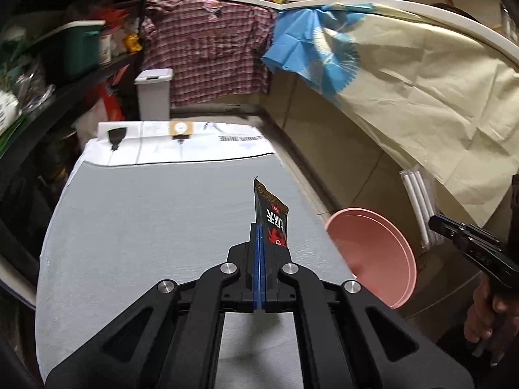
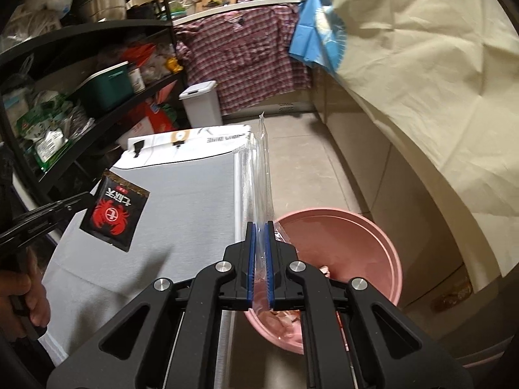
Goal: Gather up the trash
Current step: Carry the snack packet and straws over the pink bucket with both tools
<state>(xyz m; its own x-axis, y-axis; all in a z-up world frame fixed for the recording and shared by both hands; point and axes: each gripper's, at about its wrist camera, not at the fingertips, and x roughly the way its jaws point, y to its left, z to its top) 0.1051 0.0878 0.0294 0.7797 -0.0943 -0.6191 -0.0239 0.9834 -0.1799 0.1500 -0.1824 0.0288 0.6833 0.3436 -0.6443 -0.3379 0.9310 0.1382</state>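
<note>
My left gripper (image 1: 259,227) is shut on a black sachet with a red crab print (image 1: 271,218) and holds it upright above the grey-covered table (image 1: 146,227). The sachet also shows in the right wrist view (image 2: 113,212), at the tip of the left gripper (image 2: 85,201). My right gripper (image 2: 259,227) is shut on a clear plastic wrapper (image 2: 259,175) that stands up between its blue pads, just beside the table's right edge and over the rim of a pink basin (image 2: 356,243). The basin (image 1: 376,253) stands on the floor and holds some scraps.
A white lidded bin (image 2: 202,103) stands beyond the table by a plaid shirt (image 2: 246,55). Dark shelves (image 2: 81,81) full of goods run along the left. A cream cloth (image 2: 421,81) hangs over the counter on the right. Tiled floor (image 2: 308,162) lies between table and cabinets.
</note>
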